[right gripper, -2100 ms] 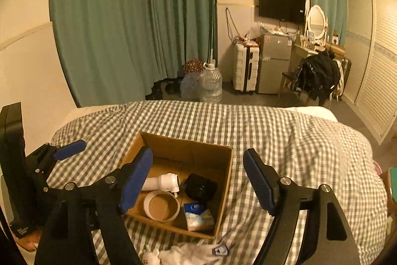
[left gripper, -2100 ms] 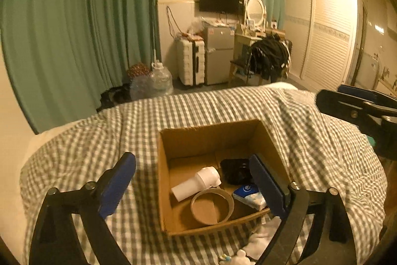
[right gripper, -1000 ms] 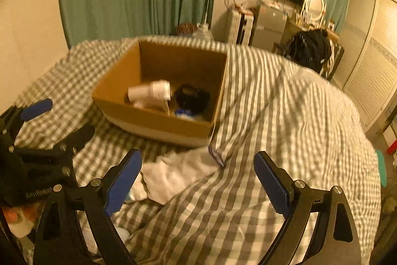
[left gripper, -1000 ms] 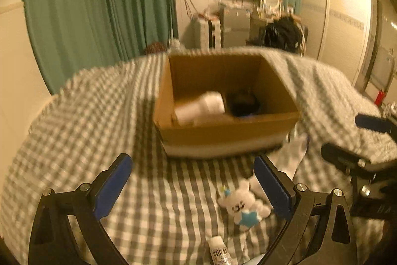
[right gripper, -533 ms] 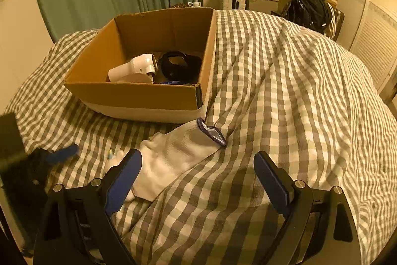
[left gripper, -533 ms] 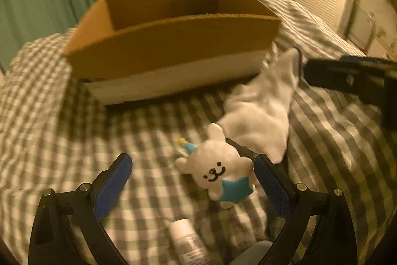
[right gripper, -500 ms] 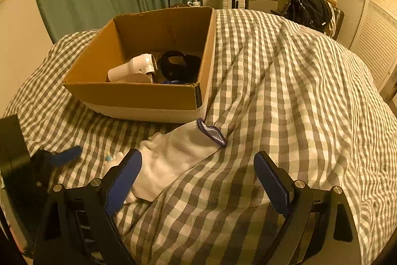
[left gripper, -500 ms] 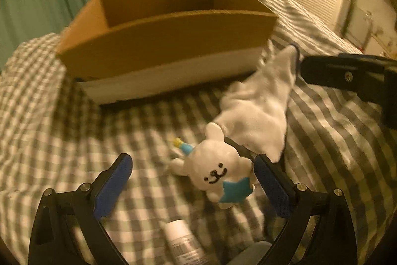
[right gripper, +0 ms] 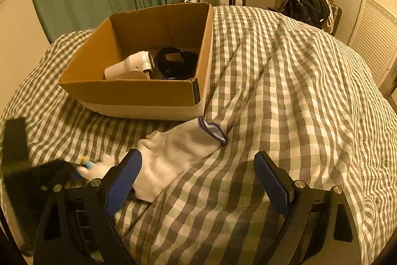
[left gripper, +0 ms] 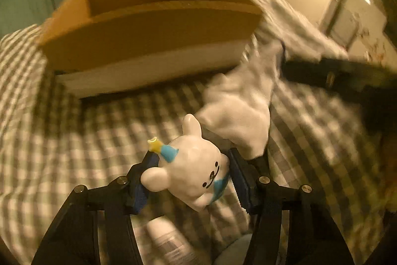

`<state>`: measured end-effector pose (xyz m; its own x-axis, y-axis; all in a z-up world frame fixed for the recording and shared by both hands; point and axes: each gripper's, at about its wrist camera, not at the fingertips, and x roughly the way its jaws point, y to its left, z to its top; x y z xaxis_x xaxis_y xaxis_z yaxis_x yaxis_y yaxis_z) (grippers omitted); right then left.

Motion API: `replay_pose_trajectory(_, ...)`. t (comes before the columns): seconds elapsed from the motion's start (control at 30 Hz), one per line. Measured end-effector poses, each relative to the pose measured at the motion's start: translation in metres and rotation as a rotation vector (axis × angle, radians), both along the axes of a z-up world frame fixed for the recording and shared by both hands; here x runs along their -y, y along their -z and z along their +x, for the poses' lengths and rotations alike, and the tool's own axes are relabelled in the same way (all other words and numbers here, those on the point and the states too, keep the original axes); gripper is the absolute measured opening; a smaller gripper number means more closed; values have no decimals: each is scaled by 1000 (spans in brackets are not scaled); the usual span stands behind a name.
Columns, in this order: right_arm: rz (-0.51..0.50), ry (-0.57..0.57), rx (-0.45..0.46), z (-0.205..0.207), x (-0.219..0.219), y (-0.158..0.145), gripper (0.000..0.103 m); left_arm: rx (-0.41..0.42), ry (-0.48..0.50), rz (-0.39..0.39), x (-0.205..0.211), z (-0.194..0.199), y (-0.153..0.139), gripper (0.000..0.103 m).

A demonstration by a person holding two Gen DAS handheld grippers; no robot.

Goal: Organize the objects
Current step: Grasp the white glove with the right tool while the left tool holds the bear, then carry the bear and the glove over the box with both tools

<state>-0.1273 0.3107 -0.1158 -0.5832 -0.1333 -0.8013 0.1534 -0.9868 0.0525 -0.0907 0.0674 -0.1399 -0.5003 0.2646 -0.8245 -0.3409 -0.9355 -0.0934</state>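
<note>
Between the blue pads of the left gripper (left gripper: 191, 173), seen from its own camera, a glossy white rabbit figurine with a blue party hat (left gripper: 189, 169) is sitting clamped, tilted, near the bed's front edge; being smooth and rounded, it is probably liable to squirt out. From the right camera, the right gripper (right gripper: 198, 179) is hovering wide apart beside a white sock (right gripper: 173, 155), fronting the brown cardboard box (right gripper: 129, 91).

I see a bed (right gripper: 297, 81) covered in grey-and-white checked bedding. Directly on it: an open cardboard box (right gripper: 139, 93), a white sock (right gripper: 173, 153) just beside the box, and a small bottle (left gripper: 168, 242).
</note>
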Motion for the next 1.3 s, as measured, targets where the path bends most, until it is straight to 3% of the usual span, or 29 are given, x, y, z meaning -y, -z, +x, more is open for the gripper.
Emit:
replay_pose_trajectory(0.07,5,-10,1,-1,3,0,92,-45,-34,4,12,2,-13,58)
replay_pose_trajectory(0.2,42,-68,14,-3,21,4,92,-144,-133,-100,34,0,-29,57)
replay_pose_trajectory(0.37,86,-165,67,-10,53,21,92,-106,-200,-88,61,-3,-20,57)
replay_pose_trajectory(0.53,158,-218,147,-22,78,49,91,-103,-207,-72,65,-5,-19,57)
replay_pose_trajectory(0.67,250,-195,160,-24,82,59,65,-102,-220,-61,69,-10,-19,57)
replay_pose_trajectory(0.8,224,-181,121,-17,75,51,43,-113,-232,-50,72,-3,-23,57)
replay_pose_trajectory(0.87,217,-177,90,-10,73,45,39,-123,-234,-51,71,1,-27,57)
replay_pose_trajectory(1.3,75,-163,-92,52,67,-27,36,-179,-229,-36,70,36,-58,56)
